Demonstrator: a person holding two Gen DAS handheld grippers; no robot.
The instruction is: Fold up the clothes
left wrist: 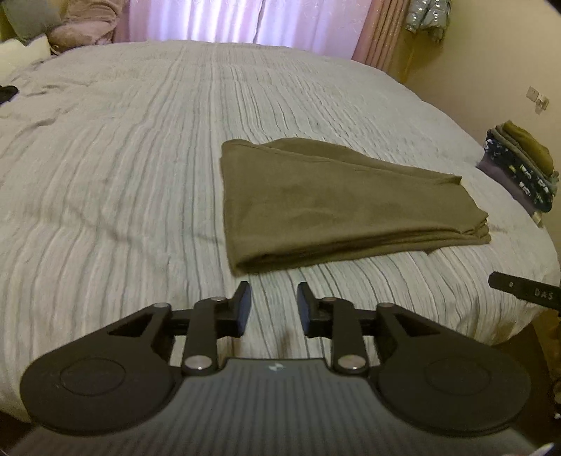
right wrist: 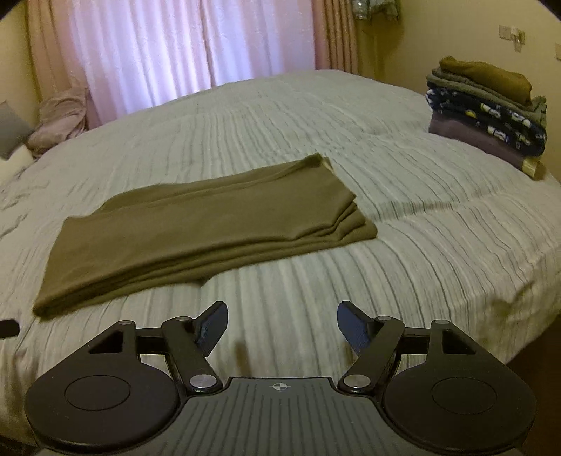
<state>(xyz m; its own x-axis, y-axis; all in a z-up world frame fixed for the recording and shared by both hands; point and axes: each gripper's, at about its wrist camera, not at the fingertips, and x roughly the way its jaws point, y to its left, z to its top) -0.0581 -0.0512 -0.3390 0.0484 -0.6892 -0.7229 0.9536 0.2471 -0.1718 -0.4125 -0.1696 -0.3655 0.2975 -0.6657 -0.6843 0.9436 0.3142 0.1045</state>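
An olive-brown garment [left wrist: 336,207] lies folded into a long flat strip on the grey striped bed cover [left wrist: 122,158]. It also shows in the right wrist view [right wrist: 210,231], left of centre. My left gripper [left wrist: 274,298] is open and empty, just short of the garment's near folded edge. My right gripper [right wrist: 280,322] is open wide and empty, above the bare bed cover [right wrist: 420,245] and off the garment's near right end. The tip of the right gripper shows at the right edge of the left wrist view [left wrist: 526,289].
A stack of folded clothes [right wrist: 491,112] sits at the bed's far right corner, also seen in the left wrist view [left wrist: 522,168]. Pink curtains [right wrist: 196,45] hang behind the bed. Pillows and a pink bundle [left wrist: 84,28] lie at the far left. The bed edge drops off on the right.
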